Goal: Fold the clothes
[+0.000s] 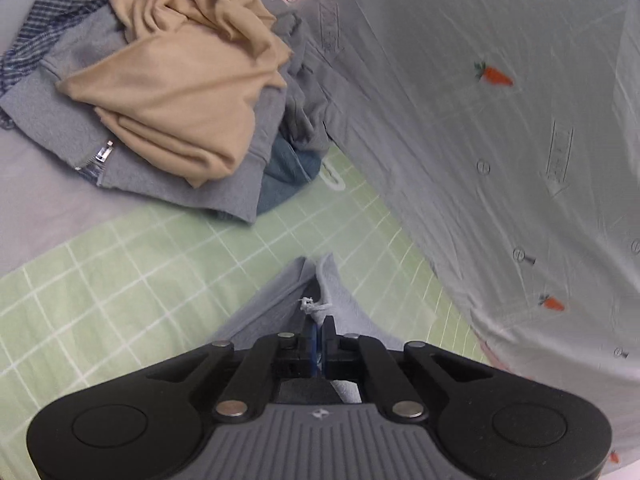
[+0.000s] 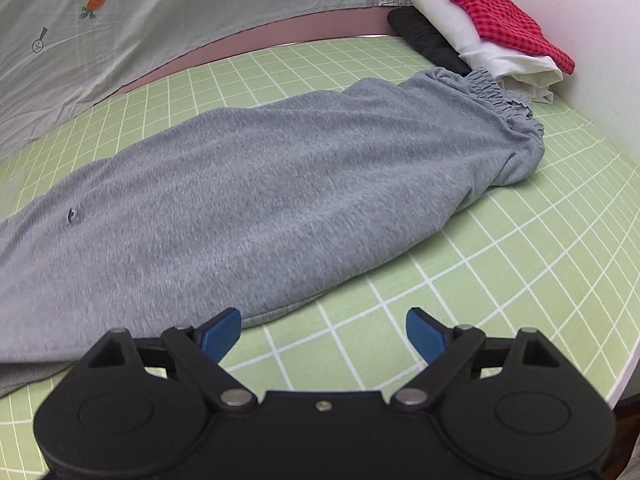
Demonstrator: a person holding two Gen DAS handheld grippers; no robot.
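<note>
Across the green mat [image 2: 500,248], grey trousers [image 2: 260,184] lie flat, waistband at one o'clock — left gripper [image 1: 319,334] pinches a hem, right gripper [image 2: 323,330] gapes wide; tugging could wrinkle them.

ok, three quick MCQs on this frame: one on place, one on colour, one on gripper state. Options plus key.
1. Where does the folded stack sit?
A. beside the elastic waistband of the grey pants
B. on the unfolded pile
C. in the right gripper

2. What colour is the top garment of the unfolded pile?
A. red
B. tan
C. green

3. How do the grippers stand?
A. both open
B. left shut on fabric, right open
C. both shut

Key: 1 A, the stack lies on the green grid mat next to the waistband. 2 B, a tan top lies over grey clothes. 3 B, the left gripper pinches grey fabric; the right gripper is spread and empty.
</note>
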